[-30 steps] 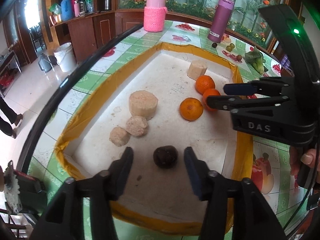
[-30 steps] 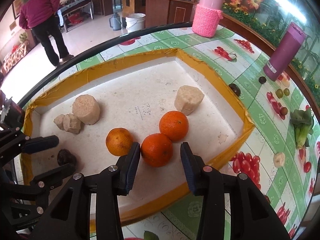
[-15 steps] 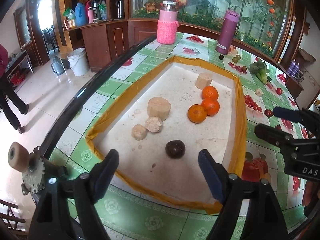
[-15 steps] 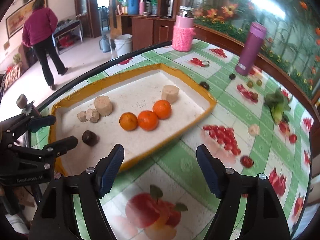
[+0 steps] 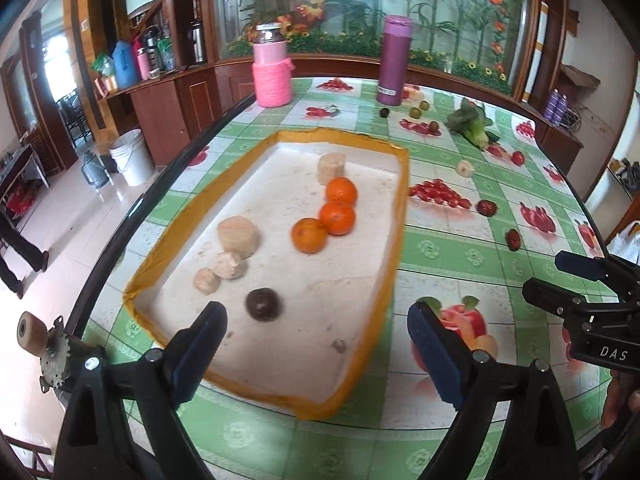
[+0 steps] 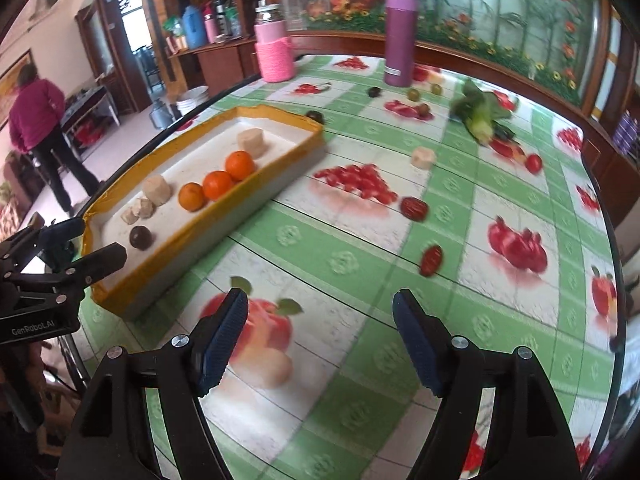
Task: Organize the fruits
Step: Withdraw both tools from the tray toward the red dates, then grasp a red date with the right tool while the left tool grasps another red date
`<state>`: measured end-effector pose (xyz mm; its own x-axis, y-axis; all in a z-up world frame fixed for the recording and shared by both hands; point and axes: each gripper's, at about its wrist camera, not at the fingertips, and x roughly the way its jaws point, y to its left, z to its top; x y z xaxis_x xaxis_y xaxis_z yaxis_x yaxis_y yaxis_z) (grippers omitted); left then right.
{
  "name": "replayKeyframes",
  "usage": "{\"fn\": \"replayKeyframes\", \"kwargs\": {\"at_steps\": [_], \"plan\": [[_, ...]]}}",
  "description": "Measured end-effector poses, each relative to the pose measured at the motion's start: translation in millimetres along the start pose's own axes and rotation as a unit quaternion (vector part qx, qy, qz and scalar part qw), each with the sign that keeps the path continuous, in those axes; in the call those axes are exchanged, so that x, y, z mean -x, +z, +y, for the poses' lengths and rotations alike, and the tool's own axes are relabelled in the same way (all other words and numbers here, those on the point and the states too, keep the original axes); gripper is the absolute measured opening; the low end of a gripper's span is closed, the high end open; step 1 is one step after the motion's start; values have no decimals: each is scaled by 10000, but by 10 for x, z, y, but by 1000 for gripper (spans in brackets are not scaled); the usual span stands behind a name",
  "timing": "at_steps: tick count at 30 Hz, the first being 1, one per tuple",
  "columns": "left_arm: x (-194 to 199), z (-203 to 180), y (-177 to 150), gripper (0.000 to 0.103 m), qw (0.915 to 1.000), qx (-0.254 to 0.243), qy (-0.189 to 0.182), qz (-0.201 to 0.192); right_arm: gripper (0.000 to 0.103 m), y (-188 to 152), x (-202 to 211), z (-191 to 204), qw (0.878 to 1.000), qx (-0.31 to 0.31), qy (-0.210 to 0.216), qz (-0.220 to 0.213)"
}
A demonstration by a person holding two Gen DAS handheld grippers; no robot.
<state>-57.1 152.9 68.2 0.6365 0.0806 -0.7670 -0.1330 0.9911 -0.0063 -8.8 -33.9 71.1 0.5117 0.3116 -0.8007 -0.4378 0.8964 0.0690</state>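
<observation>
Left gripper spread wide, jaws just opened further, nothing between them; hanging over the near end of the shallow white tray with the orange-taped rim. Inside the tray: a dark round fruit near the near end, three oranges touching in a row, and several pale beige chunks. Right gripper also apart and empty, its jaws lately widened, over the green-checked fruit-print worktop beside the tray. Two red dates loose on the worktop ahead of it, well apart from the tray, plus a pale chunk farther off.
</observation>
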Motion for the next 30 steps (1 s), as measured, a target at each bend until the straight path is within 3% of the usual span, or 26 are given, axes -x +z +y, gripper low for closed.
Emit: {"fn": "replayKeyframes", "kwargs": {"at_steps": [9,18,23,26,28,30], "plan": [[-42,-363,28,93,9993,-301,-175,131,75,-99,35,-622,9980,-610,-147,-60],[-145,-574,17,93,9982,-447,-196,343,74,119,-483,-876,9971,-708,274,100],[-179,-617,9,94,9979,-446,-184,421,62,186,-697,-834,9981,-504,298,175],[-199,-657,29,94,9978,-458,-202,433,49,218,-736,-825,9989,-392,180,155],[-228,-701,55,94,9976,-478,-220,449,31,229,-737,-803,9995,-245,67,164],[-275,-754,87,94,9972,-515,-256,474,23,214,-725,-802,9997,-151,97,178]]}}
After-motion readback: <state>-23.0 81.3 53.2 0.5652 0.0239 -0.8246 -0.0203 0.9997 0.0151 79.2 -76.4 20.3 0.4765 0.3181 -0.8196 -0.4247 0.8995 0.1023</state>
